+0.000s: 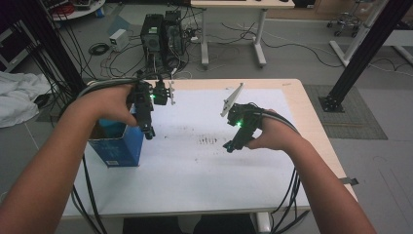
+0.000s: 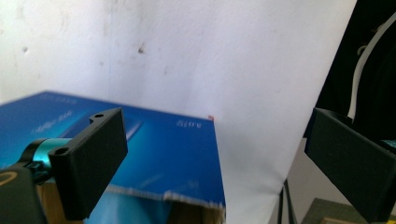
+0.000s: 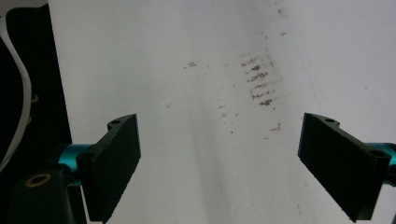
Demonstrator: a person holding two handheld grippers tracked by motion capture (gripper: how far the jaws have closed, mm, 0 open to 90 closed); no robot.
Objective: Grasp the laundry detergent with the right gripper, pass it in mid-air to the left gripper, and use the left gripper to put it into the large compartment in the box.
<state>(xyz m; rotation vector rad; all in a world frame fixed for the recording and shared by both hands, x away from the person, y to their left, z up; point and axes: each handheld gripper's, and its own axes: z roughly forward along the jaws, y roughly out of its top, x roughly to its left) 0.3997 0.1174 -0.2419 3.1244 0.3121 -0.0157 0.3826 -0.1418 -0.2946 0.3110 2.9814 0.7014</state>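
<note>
A blue cardboard box (image 1: 117, 146) stands at the left edge of the white sheet (image 1: 195, 165) that covers the table. My left gripper (image 1: 148, 132) points down just past the box's right top edge, its jaws wide apart with nothing between them. In the left gripper view the box (image 2: 168, 154) lies under the left jaw, and the left gripper (image 2: 215, 149) is open over the box's corner and the white sheet. My right gripper (image 1: 229, 145) hangs over the middle of the sheet, tilted down to the left. In the right gripper view the right gripper (image 3: 219, 154) is open and empty.
Dark smudges (image 1: 208, 141) mark the sheet between the grippers, and the same smudges (image 3: 259, 79) appear ahead of the right jaws. Beyond the table's far edge are computer towers (image 1: 160, 34), floor cables and a desk (image 1: 234, 29). A black frame post (image 1: 360, 53) stands at the right.
</note>
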